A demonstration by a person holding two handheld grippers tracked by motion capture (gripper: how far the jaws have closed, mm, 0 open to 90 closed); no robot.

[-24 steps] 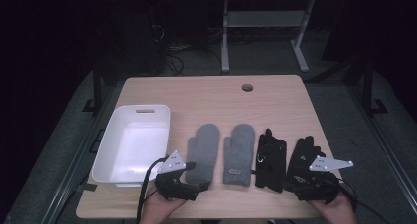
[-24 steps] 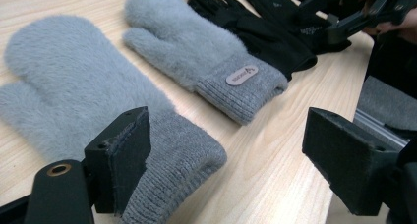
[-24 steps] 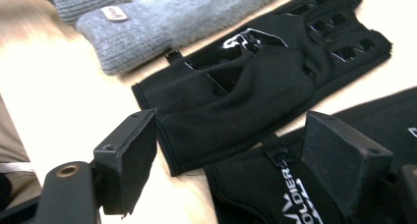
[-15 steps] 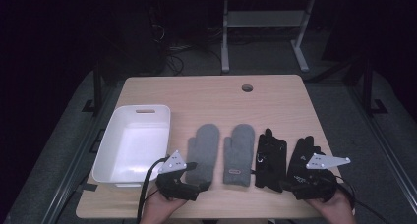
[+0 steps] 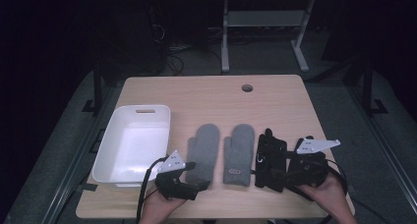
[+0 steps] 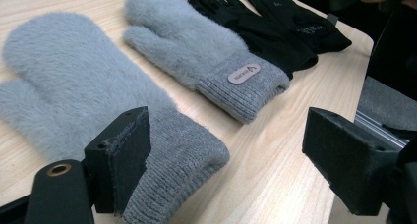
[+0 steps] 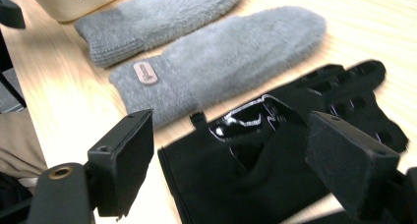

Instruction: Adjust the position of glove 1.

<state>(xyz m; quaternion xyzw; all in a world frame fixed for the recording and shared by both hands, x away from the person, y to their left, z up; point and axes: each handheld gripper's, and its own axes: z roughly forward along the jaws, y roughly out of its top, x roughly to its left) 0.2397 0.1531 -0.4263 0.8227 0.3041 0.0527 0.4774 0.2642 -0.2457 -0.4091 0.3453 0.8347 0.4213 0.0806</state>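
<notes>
Left tongs (image 5: 199,175) spread, jaws level at the cuff of the left grey mitten (image 5: 203,148), which lies flat on the worktop (image 5: 206,96) beside the white tub (image 5: 133,143); right tongs (image 5: 275,171) spread over the black glove (image 5: 270,157).

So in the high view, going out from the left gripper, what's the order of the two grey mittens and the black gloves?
From the left gripper:
1. Fluffy grey mitten without a label, right beside it.
2. Fluffy grey mitten with a small label, to the right.
3. Black gloves, farthest right.
</notes>
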